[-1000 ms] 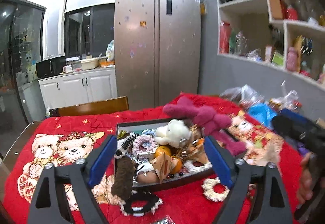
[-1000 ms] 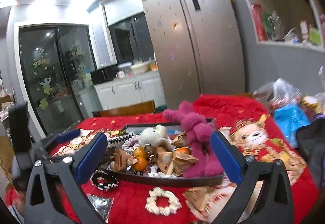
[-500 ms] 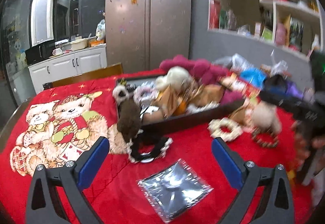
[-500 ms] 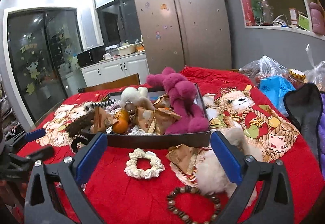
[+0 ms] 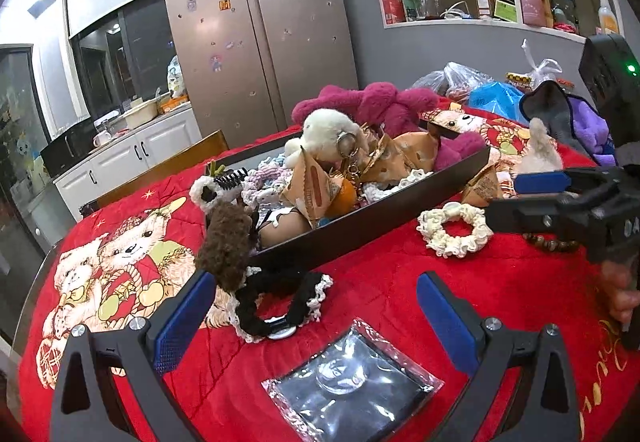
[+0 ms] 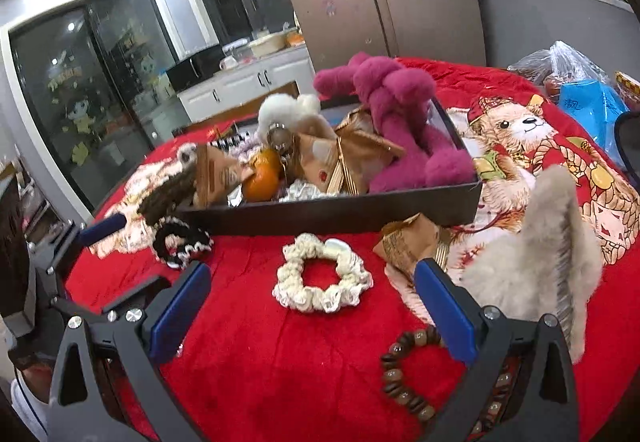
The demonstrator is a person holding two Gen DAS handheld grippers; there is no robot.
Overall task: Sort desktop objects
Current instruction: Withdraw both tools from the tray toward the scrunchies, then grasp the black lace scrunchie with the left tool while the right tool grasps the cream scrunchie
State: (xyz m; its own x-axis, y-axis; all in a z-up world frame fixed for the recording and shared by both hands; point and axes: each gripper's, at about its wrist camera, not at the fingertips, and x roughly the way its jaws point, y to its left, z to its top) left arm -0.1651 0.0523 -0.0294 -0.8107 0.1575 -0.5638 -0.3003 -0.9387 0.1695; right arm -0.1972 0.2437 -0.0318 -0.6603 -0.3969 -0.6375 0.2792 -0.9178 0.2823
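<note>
A: Stock on the tabletop point(image 6: 280, 374), red cloth: one dark tray point(image 6: 332, 211), heaped. Contents: pink plush point(image 6: 400, 113), white plush point(image 6: 288, 109), orange point(image 6: 262, 173), brown packets point(image 6: 340, 157).

B: Loose items outside the tray?

A: Cream scrunchie point(image 6: 322, 274), just in front of the tray wall. Black scrunchie point(image 5: 280, 302), at the tray's left corner, touching a brown furry piece point(image 5: 224, 242) that hangs over the rim. Clear pouch point(image 5: 352, 386), nearest the left gripper point(image 5: 316, 318). Bead bracelet point(image 6: 404, 378) and a pale furry clip point(image 6: 540, 266), beside the right gripper point(image 6: 312, 306).

B: Gripper states?

A: Left: spread full, holding nothing, the black scrunchie and pouch in the gap ahead. Right: spread wide, holding nothing, cream scrunchie ahead between the fingers.

B: Risks?

A: My judgement only. The pouch is flat and slick; fingers may slide over it or pinch the cloth instead. The black scrunchie touches the brown piece, so lifting one may drag the other off the rim. The tray is overfull; anything dropped on top may roll out. The right gripper's finger sits over the bracelet and could snag it.
</note>
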